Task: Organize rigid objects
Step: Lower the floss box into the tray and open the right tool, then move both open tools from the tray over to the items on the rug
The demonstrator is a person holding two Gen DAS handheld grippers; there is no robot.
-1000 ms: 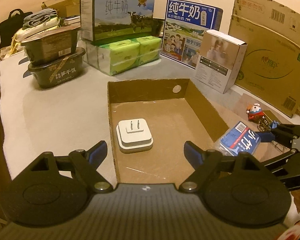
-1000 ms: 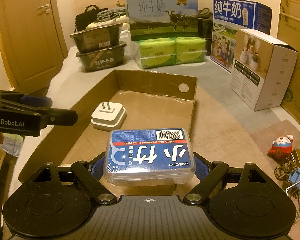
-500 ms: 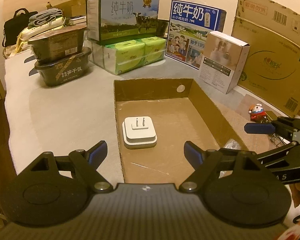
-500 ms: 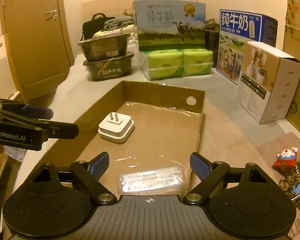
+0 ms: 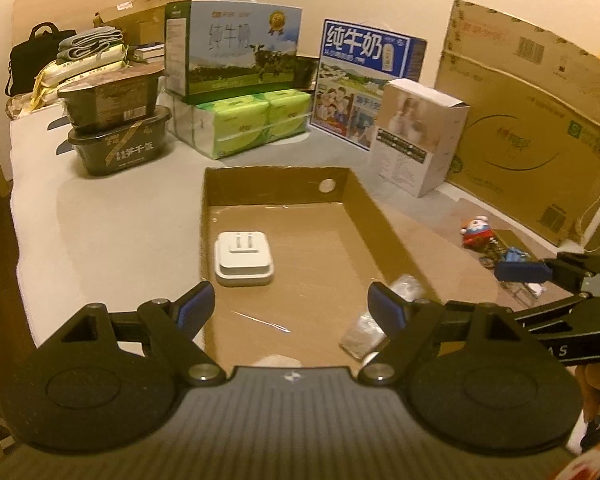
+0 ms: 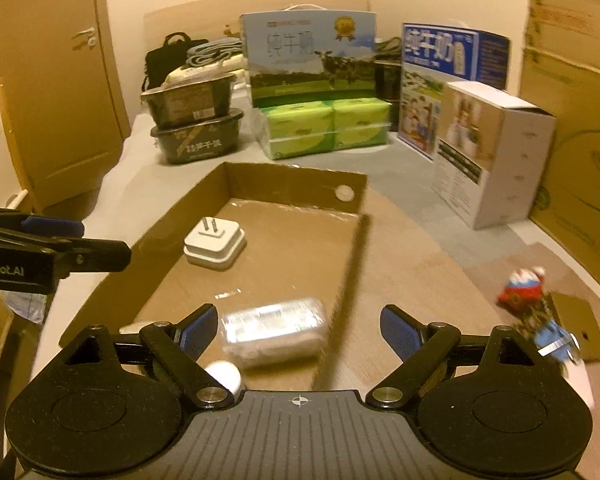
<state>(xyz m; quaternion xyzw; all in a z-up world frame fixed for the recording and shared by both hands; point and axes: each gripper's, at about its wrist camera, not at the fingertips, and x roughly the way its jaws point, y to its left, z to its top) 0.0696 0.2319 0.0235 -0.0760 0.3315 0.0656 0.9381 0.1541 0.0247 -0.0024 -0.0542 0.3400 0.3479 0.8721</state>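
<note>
Cardboard tray (image 6: 292, 178) is holding a white plug adapter (image 6: 214, 244) near its left wall and a clear floss-pick box (image 6: 274, 330) at its near right corner. Left gripper (image 5: 290, 306) and right gripper (image 6: 296, 326) are both hovering wide, gripping nothing.

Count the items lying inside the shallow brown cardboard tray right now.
2 for certain: white plug adapter toward the left wall, clear plastic floss-pick box at the near end. A white round thing there is partly hidden.

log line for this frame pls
right gripper: jaws open, empty | left gripper: jaws open, empty | floss box, plug adapter: in cardboard tray
</note>
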